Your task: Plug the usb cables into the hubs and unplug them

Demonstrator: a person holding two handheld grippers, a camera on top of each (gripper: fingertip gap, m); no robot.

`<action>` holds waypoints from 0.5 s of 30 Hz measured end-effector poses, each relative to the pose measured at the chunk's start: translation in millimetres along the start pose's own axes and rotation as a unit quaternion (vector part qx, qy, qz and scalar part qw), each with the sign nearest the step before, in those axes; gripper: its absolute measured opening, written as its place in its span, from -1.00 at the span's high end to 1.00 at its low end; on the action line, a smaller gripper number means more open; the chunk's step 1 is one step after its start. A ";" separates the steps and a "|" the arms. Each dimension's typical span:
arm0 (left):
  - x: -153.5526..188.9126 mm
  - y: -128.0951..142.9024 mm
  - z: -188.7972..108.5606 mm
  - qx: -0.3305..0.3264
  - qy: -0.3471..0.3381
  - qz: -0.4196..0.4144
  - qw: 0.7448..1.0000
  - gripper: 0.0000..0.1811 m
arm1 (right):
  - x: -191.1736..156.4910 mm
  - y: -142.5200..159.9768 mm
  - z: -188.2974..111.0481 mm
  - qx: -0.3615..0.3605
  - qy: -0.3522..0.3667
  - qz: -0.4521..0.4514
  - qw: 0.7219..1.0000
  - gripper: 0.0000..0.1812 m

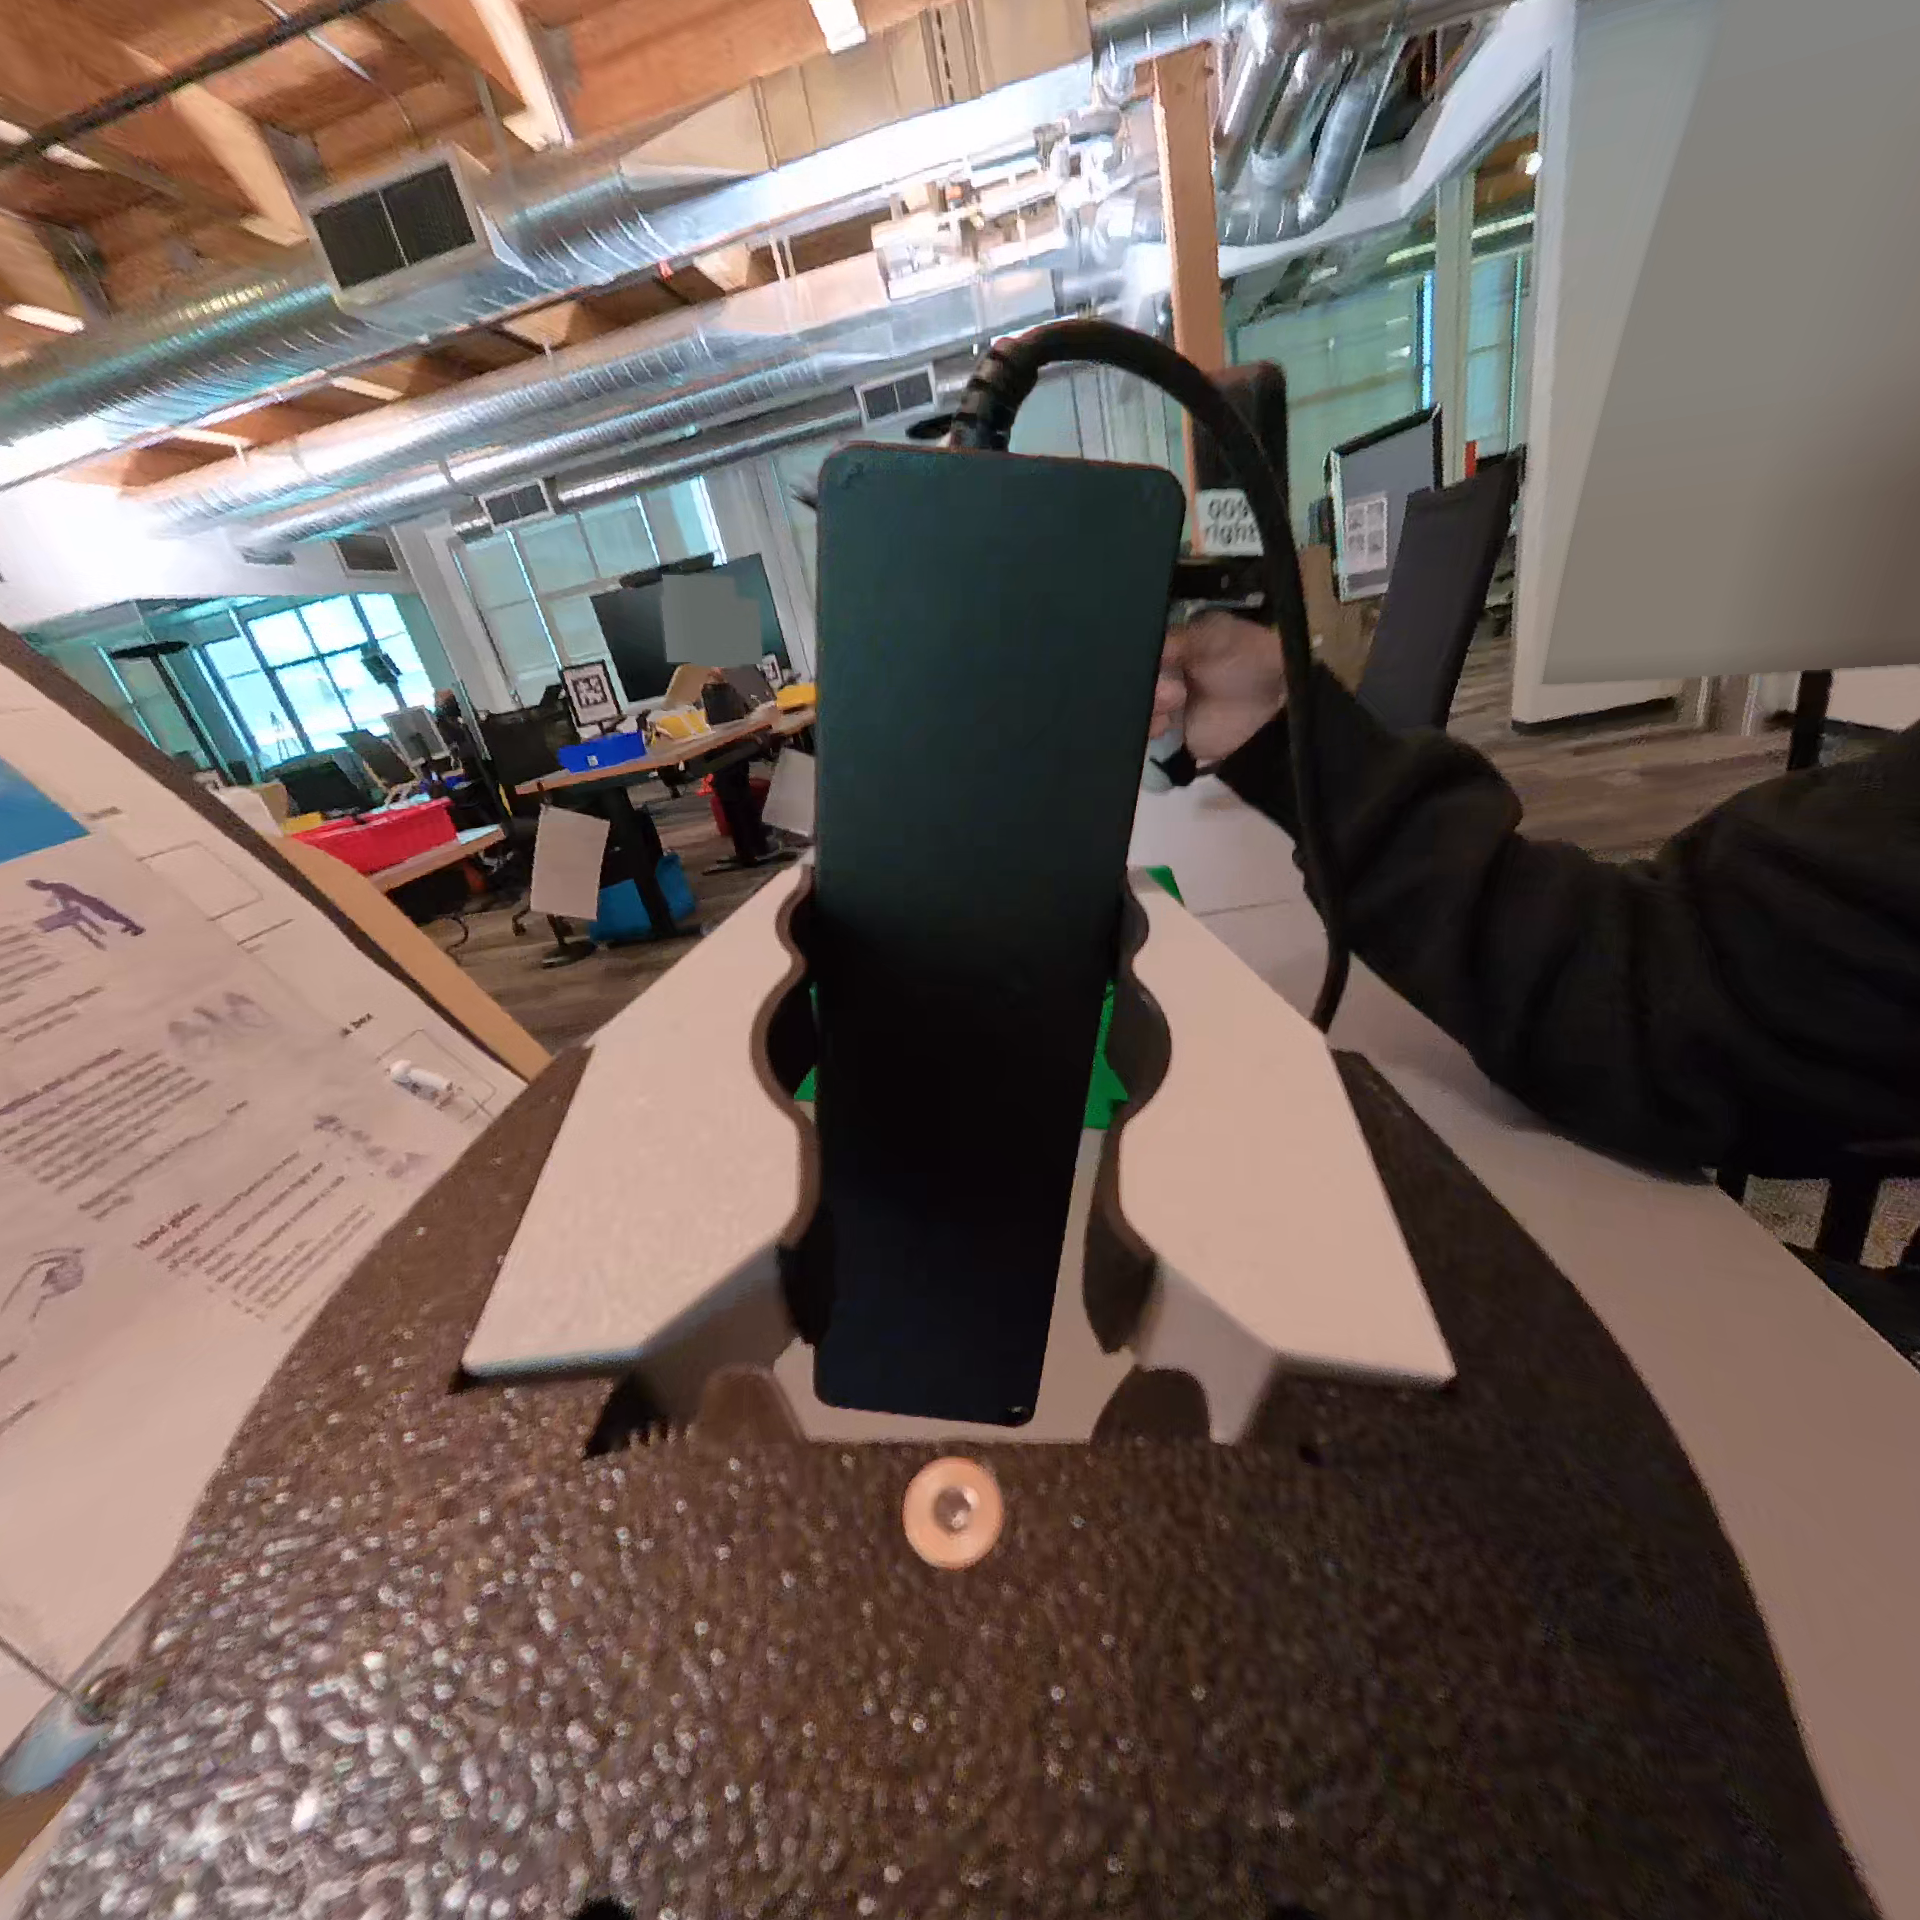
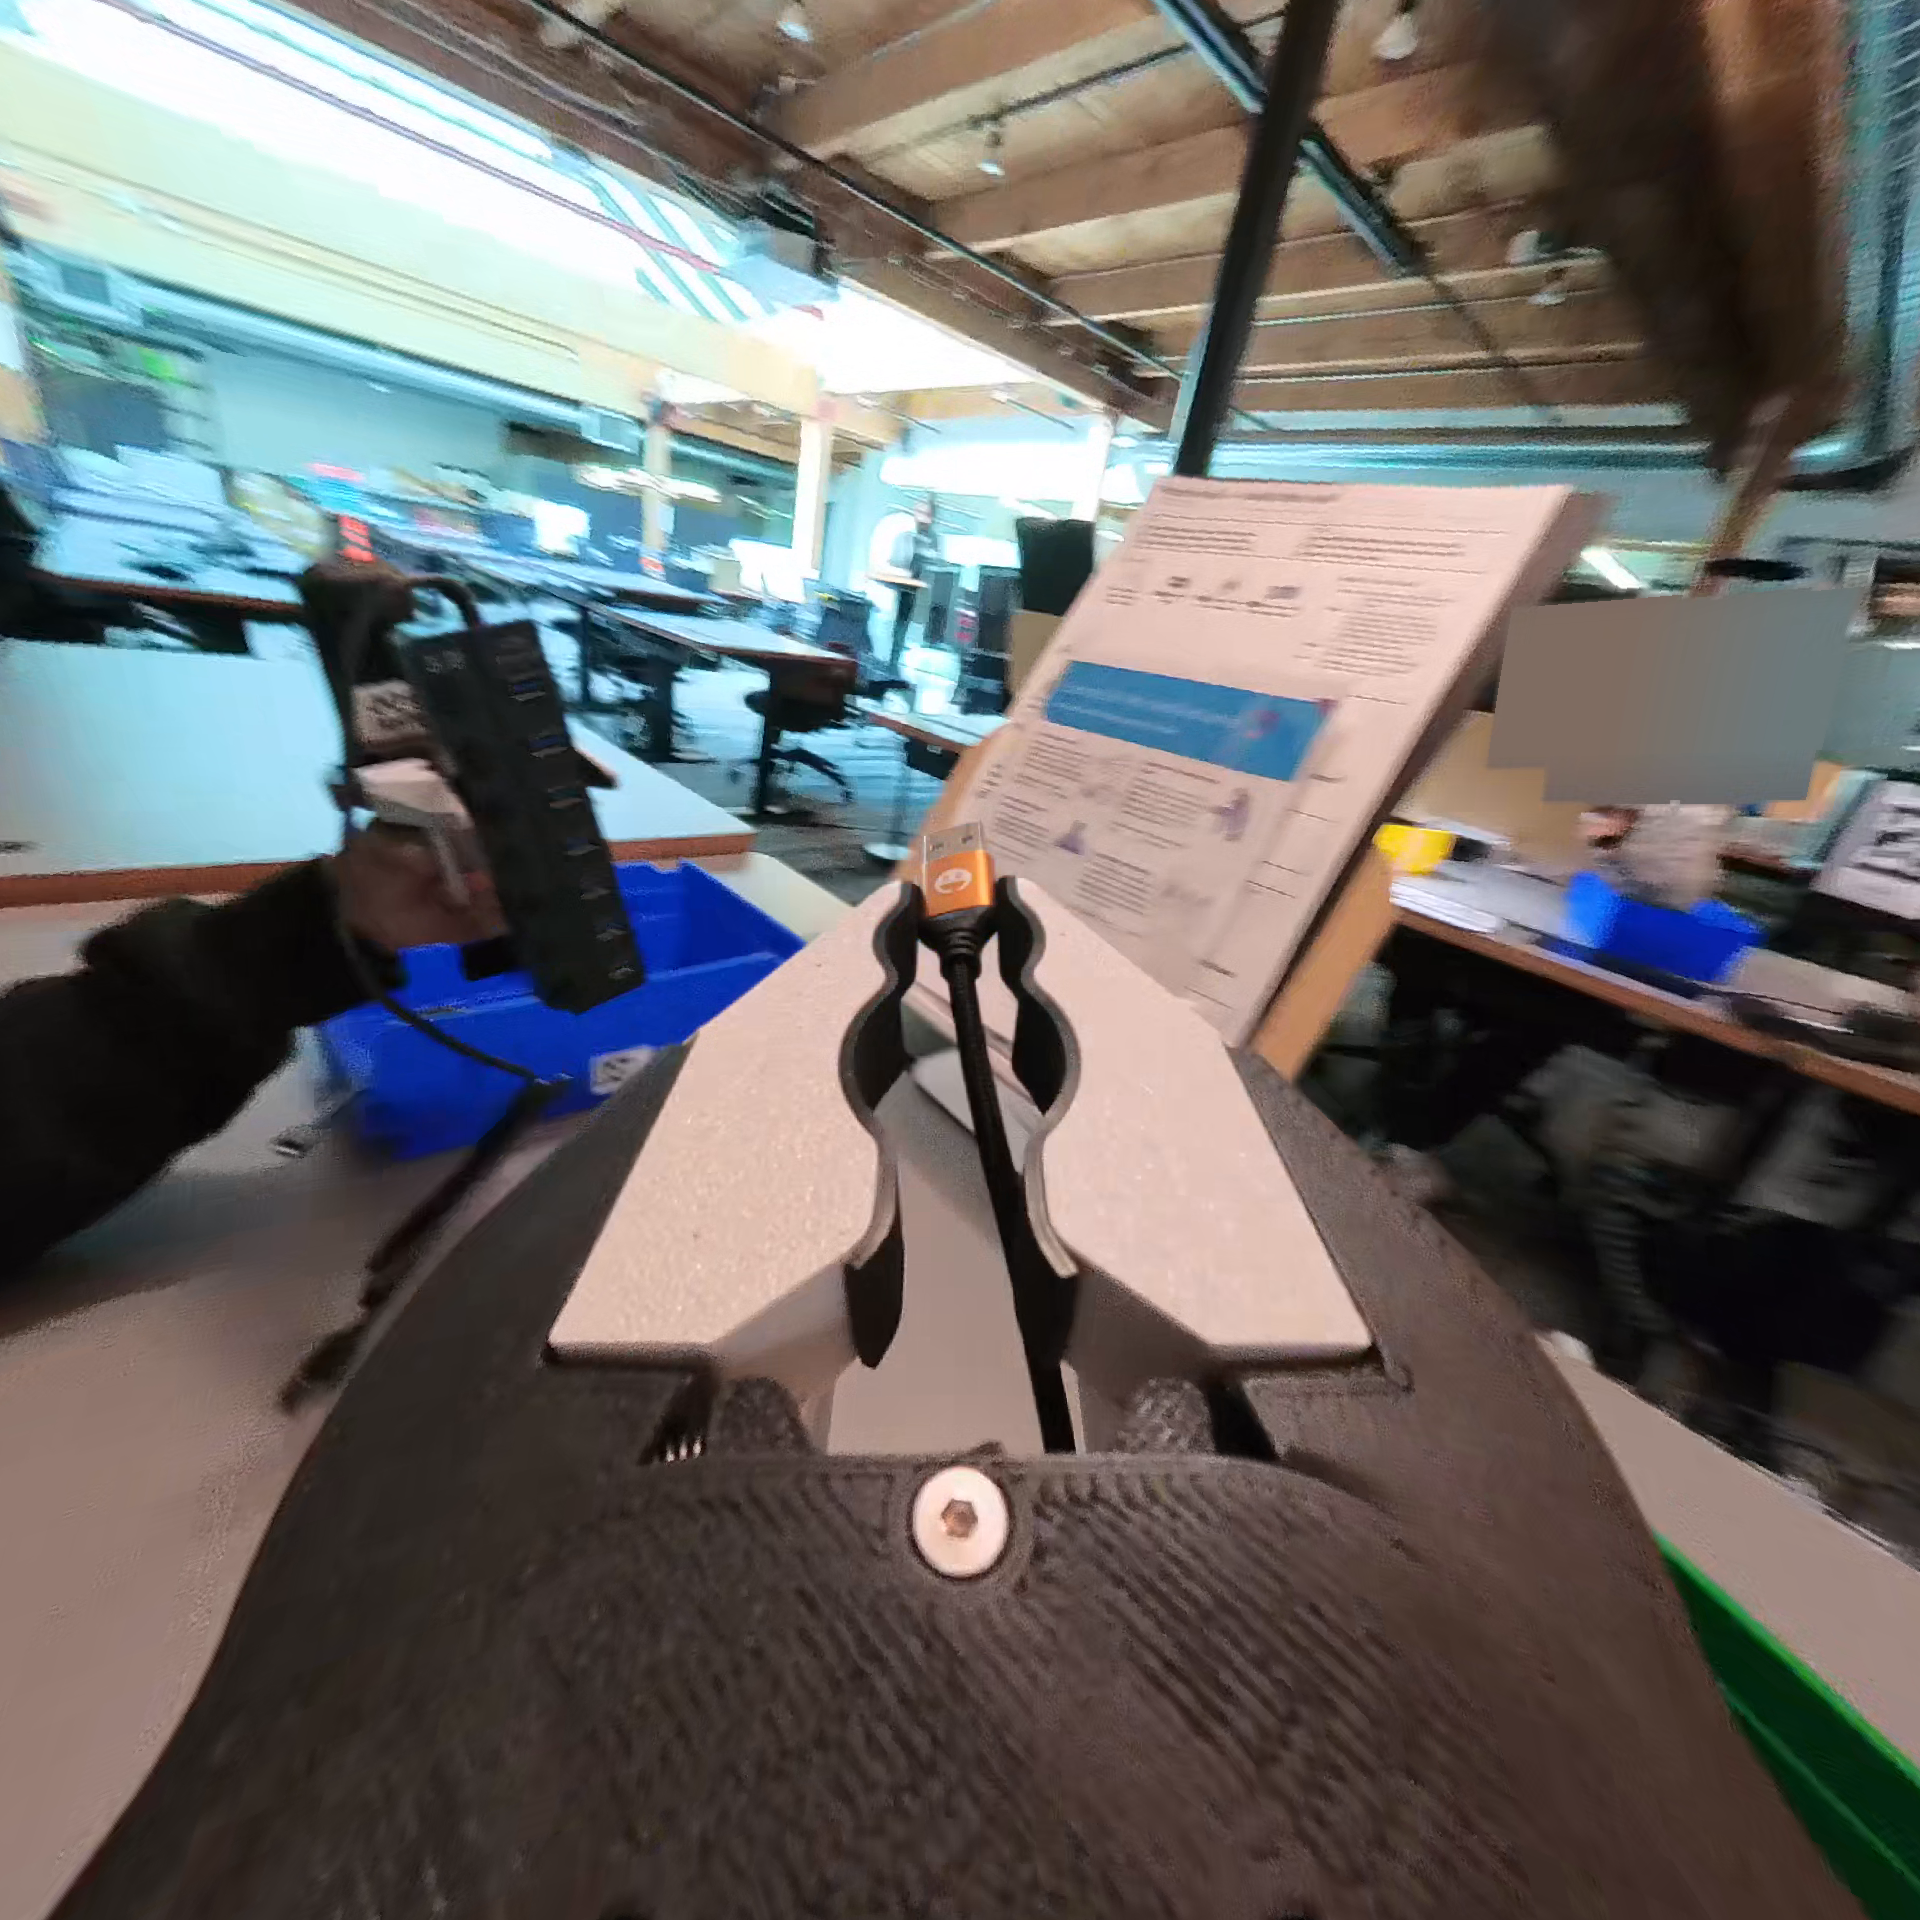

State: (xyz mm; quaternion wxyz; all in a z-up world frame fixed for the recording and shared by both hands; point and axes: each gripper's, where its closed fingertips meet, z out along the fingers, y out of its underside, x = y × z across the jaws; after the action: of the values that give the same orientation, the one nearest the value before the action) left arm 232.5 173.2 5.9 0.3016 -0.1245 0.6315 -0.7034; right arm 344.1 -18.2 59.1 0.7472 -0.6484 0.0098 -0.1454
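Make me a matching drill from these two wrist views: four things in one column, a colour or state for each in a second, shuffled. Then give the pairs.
Things
1. USB hub
2. USB plug
3. bin
4. instruction board

Colour or state
A. blue, on the table behind the hub
B. orange shell, pinched at the tips of the right gripper
C. propped at a tilt, printed sheet on it
D. black, held upright in the left gripper, nothing plugged in that shows

Pairs: 1-D, 2-B, 3-A, 4-C
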 end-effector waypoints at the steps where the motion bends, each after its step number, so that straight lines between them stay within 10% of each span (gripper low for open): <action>1: 0.5 4.0 3.5 -0.010 0.000 -0.001 1.000 0.41 | 8.2 2.1 -7.9 -0.011 0.023 -0.015 1.000 0.85; 15: 8.3 8.9 12.3 -0.021 0.018 -0.006 1.000 0.41 | 122.8 22.9 -99.6 0.010 0.311 0.044 0.949 0.85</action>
State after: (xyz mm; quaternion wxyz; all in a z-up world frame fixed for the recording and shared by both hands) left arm 235.2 158.3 -2.3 0.2833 -0.1222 0.6509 -0.6936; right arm 446.1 -140.0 42.4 0.7196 -0.5623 0.2684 -0.3065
